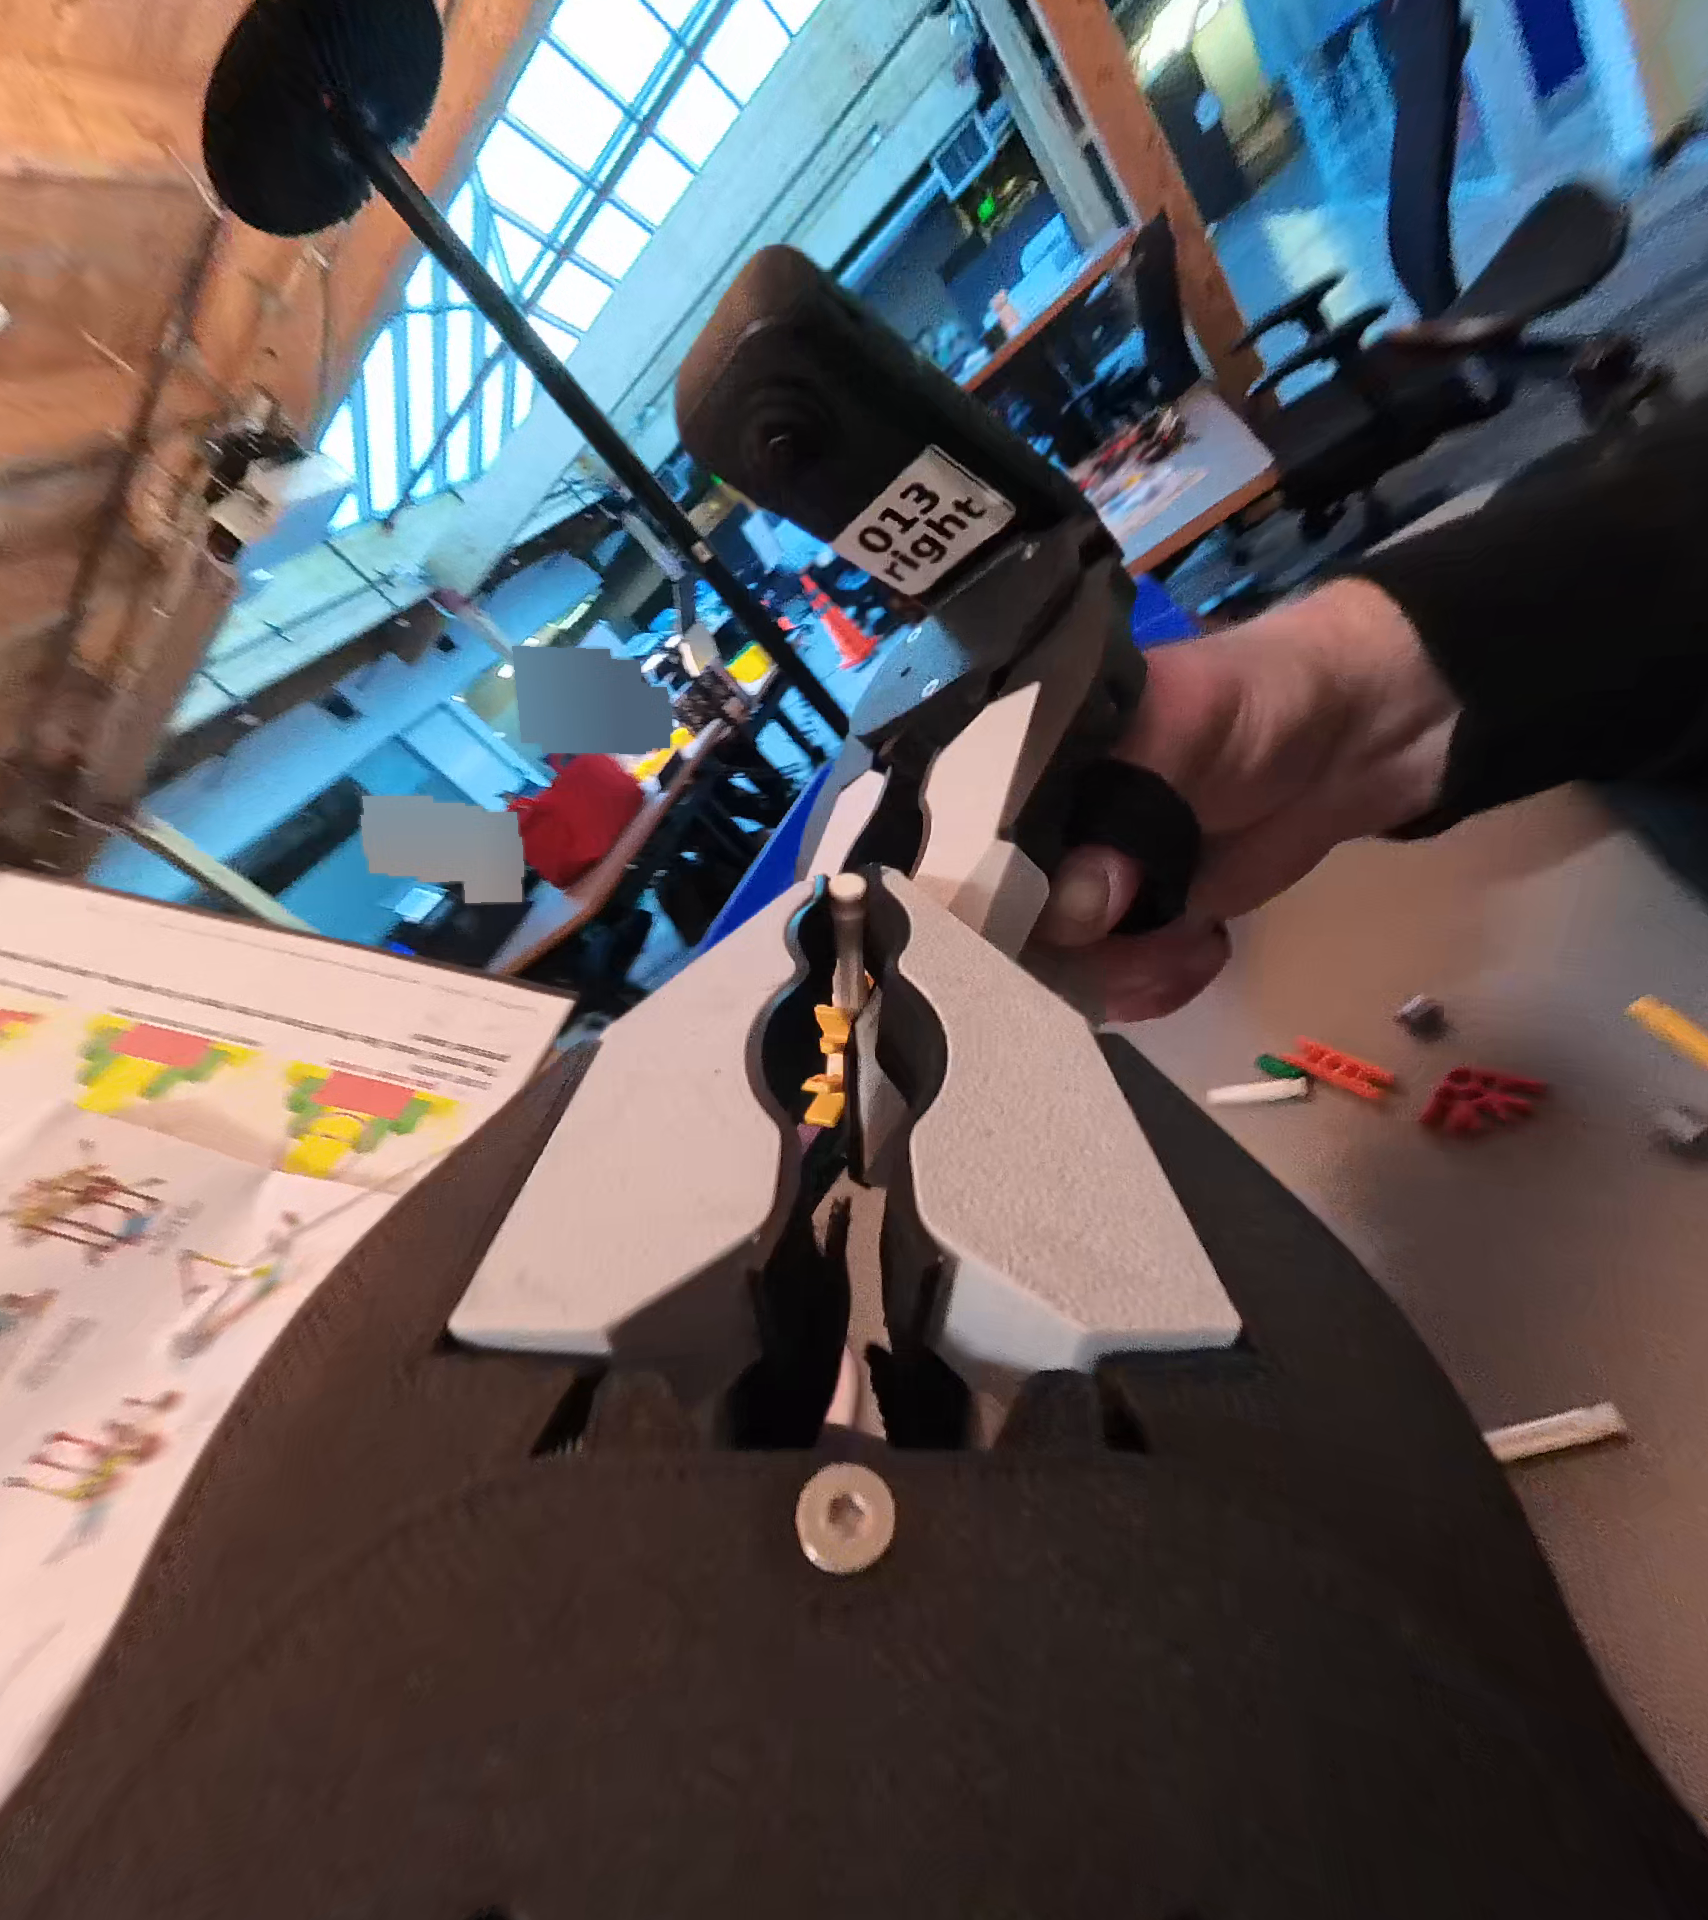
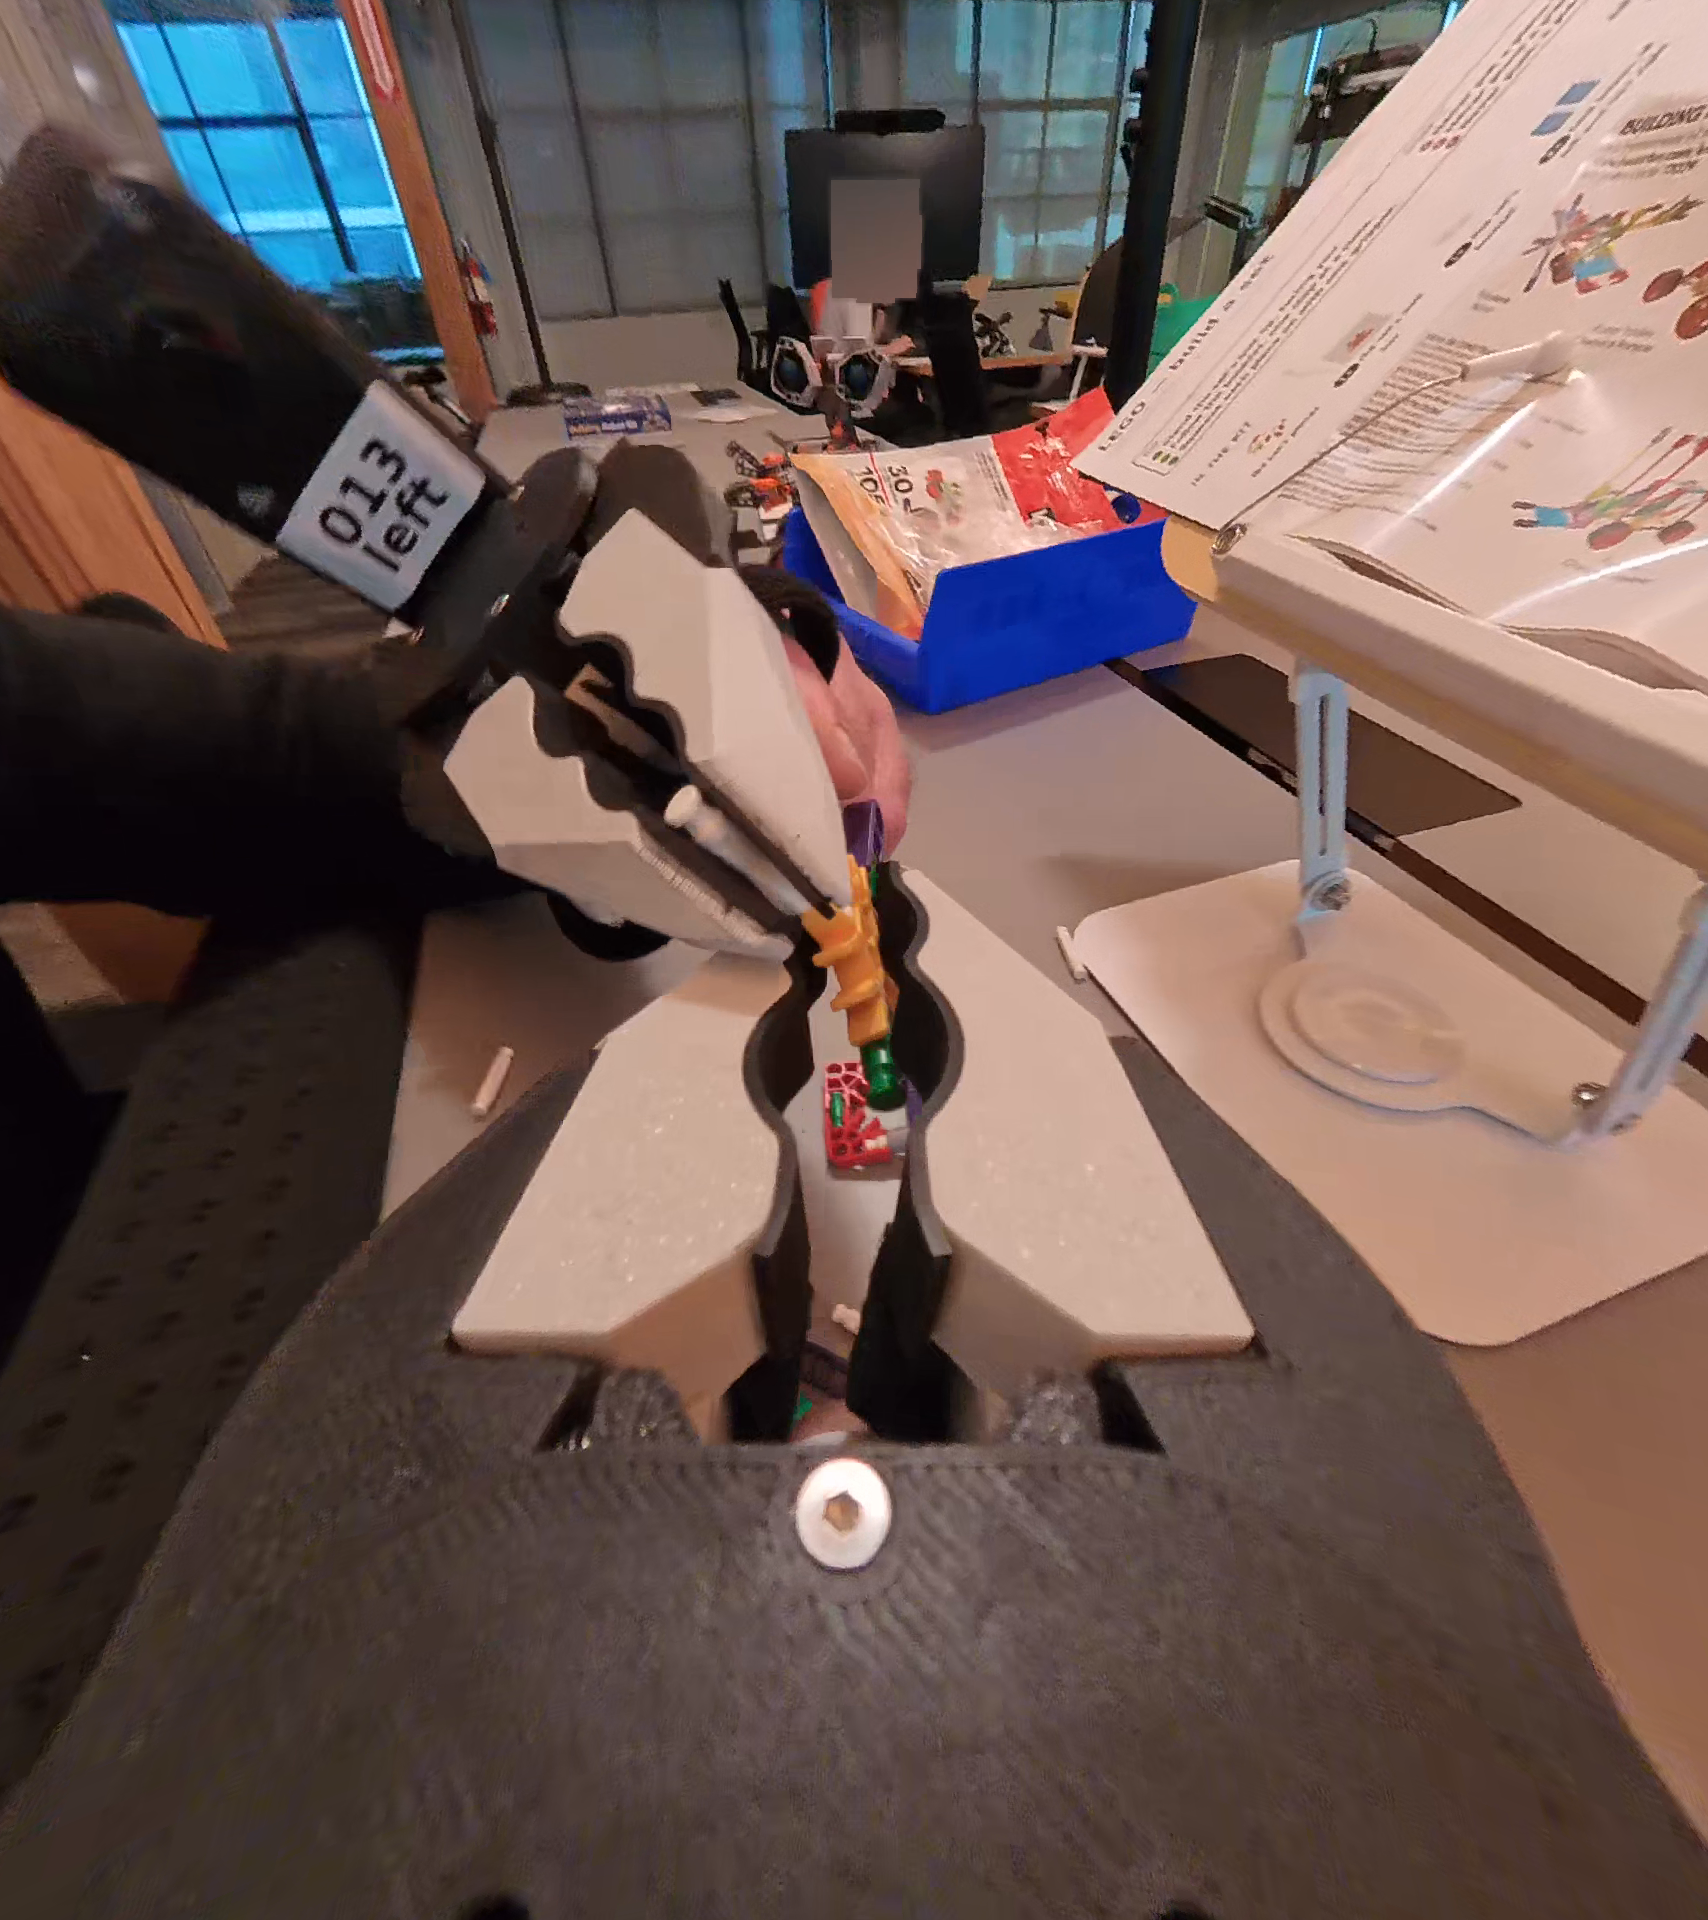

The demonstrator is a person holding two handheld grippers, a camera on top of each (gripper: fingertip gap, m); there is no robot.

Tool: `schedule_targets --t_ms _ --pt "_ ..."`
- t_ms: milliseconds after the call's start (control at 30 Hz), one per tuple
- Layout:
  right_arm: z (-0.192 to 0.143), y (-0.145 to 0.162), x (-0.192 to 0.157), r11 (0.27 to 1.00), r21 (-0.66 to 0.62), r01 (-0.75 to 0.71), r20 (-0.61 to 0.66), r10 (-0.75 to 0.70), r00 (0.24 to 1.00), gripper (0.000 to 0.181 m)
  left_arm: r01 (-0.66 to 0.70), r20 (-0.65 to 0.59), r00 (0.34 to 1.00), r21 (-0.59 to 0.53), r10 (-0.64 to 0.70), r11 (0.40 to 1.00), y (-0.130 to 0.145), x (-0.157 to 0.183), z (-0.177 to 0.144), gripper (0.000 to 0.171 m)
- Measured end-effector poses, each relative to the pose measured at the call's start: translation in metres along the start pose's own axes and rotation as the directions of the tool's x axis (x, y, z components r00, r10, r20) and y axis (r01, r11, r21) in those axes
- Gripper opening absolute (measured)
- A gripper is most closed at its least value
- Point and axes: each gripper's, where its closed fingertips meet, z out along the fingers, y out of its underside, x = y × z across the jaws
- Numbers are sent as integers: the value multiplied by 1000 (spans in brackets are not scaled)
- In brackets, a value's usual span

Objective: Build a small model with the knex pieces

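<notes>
We see left gripper (image 1: pixel 845 904) clamped on white rod (image 1: pixel 847 935); right gripper (image 2: pixel 881 904) pinching yellow connector (image 2: pixel 860 966). Light, stiff; hold rod mid-shaft.

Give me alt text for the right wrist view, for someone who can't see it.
Two grey claws meet tip to tip over a grey table: the left claw grips a white rod joined to a yellow connector that the right claw closes on. Behind stand a blue bin and an instruction sheet on a tilted stand.
</notes>
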Motion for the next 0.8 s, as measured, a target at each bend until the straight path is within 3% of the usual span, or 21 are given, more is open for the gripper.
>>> schedule_targets --t_ms 200,400,600,633,667,733,800 --pt "2 -8 -6 993 64 -98 52 95 994 6 -243 138 960 -22 243 970 -8 -2 -3 1" --pt "4 -16 -13 971 125 -202 123 187 975 3 -476 254 843 -63 475 877 -18 -5 -9 1" --pt "4 -21 -11 958 164 -234 111 218 970 3 -545 318 778 -90 542 834 -22 -11 -11 1" --pt "4 -20 -9 958 165 -237 98 223 970 3 -533 310 788 -86 531 842 -20 -12 -10 1" --pt "4 -20 -5 961 165 -223 74 213 974 3 -463 280 840 -76 464 883 -16 -14 -8 1" --pt "3 -19 1 978 158 -135 -5 138 990 3 -255 224 941 -29 255 967 -12 -17 -3 1" --pt "3 -20 2 986 146 -77 -60 86 994 3 -63 179 982 19 59 998 -14 -21 -3 2"
